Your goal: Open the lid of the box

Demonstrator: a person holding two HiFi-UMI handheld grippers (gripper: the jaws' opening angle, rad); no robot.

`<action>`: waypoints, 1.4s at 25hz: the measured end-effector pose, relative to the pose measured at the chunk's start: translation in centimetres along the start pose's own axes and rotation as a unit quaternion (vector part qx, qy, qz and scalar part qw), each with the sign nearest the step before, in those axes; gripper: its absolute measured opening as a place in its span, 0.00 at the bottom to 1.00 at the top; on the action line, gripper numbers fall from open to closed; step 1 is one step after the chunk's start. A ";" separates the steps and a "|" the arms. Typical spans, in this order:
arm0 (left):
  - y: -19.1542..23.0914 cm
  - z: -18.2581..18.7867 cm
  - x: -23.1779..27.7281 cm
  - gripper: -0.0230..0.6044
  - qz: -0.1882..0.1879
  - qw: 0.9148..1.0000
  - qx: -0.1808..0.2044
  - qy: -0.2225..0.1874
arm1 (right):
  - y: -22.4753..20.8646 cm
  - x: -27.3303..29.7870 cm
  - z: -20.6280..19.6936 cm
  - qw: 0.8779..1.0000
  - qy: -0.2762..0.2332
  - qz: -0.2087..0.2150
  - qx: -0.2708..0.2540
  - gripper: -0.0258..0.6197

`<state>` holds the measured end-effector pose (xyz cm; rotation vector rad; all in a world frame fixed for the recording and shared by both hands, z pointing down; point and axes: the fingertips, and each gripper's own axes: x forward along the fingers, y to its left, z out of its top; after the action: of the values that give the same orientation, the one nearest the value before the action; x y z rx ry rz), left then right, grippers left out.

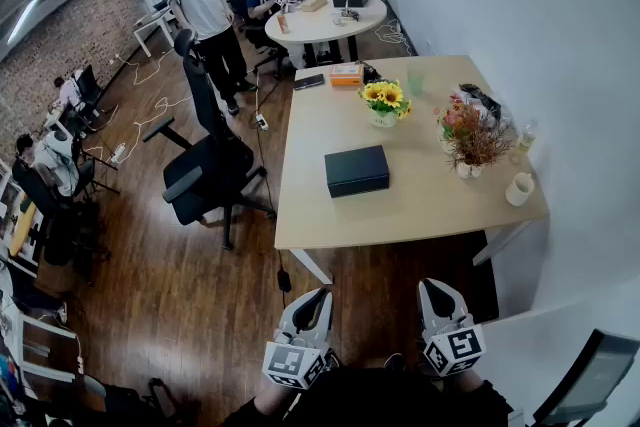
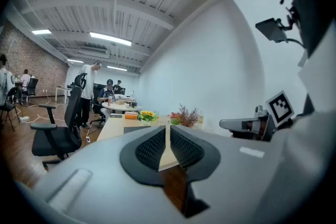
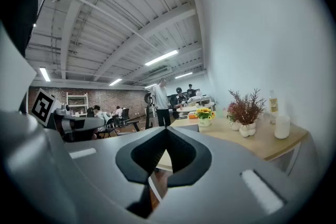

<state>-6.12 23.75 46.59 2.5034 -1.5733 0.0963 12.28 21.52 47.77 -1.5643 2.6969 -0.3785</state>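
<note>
On light wooden table (image 1: 420, 205), 12 o'clock: black rectangular box (image 1: 357, 170), lid down. Left gripper (image 1: 312, 297), right gripper (image 1: 434, 289) pressed together, empty; should spread before pinching lid edge, brace base.

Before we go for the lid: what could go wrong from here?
1. The left claw and right claw are both shut, short of the table; reaching in shut might just shove the black box.
2. The sunflower vase stands just beyond the box, the dried-flower vase to its right; a swinging lid or claw could tip them.
</note>
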 end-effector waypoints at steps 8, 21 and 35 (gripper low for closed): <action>3.1 1.2 2.6 0.05 0.049 0.999 0.009 0.004 | -4.2 1.9 -0.5 1.000 0.007 0.001 0.019 0.04; 14.7 1.4 18.6 0.27 -0.047 0.998 -0.019 0.024 | -8.3 19.4 1.7 0.998 0.034 -0.045 -0.008 0.04; 19.7 0.4 29.6 0.44 -0.092 0.992 -0.008 0.090 | -12.8 33.0 3.0 0.997 0.078 -0.018 0.025 0.04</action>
<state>-10.91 -10.90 53.04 2.5339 -1.2636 0.2750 6.98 -13.44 51.41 -1.6368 2.7503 -0.5866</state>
